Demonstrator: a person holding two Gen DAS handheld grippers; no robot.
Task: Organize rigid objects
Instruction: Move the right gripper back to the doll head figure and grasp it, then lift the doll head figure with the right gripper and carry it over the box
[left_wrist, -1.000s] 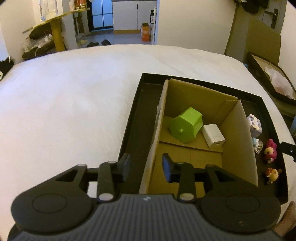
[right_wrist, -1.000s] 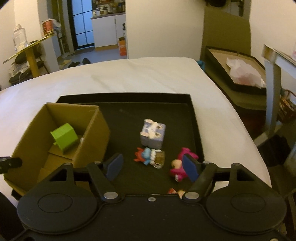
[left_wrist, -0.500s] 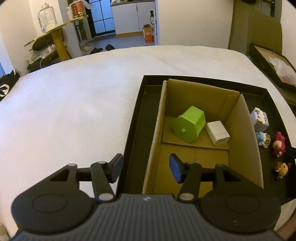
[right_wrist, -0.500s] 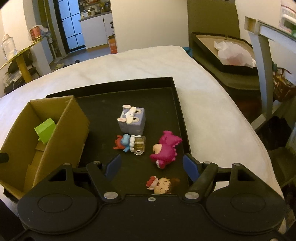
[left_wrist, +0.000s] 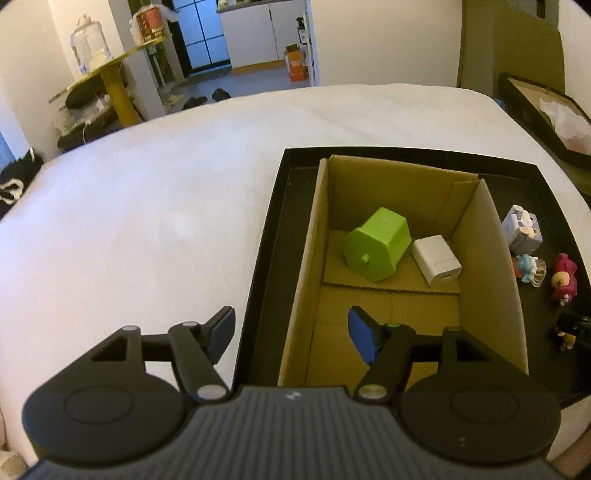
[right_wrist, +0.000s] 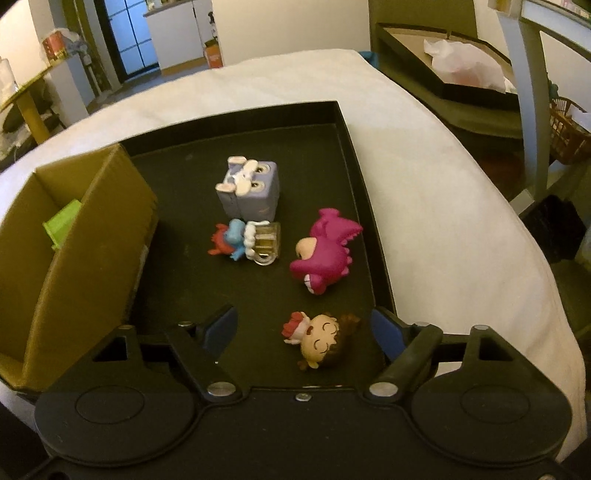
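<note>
1. Left wrist view: left gripper (left_wrist: 291, 330) spread wide, empty, straddling the cardboard box (left_wrist: 487, 258) left wall. Green block (left_wrist: 376, 249) and white cube (left_wrist: 436, 259) lie inside, toward the far wall.
2. Right wrist view: right gripper (right_wrist: 304, 330) wide, empty, over the black tray (right_wrist: 347, 122) near right corner; brown-haired figurine (right_wrist: 321, 341) sits between its fingers. Probably lower squarely, then close.

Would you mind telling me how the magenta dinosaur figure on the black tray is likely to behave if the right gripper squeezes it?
The magenta dinosaur figure looks like stiff molded plastic, probably light. It lies on its side, so it shouldn't tip further. Its rounded, glossy body may slip between the right gripper pads.
</note>
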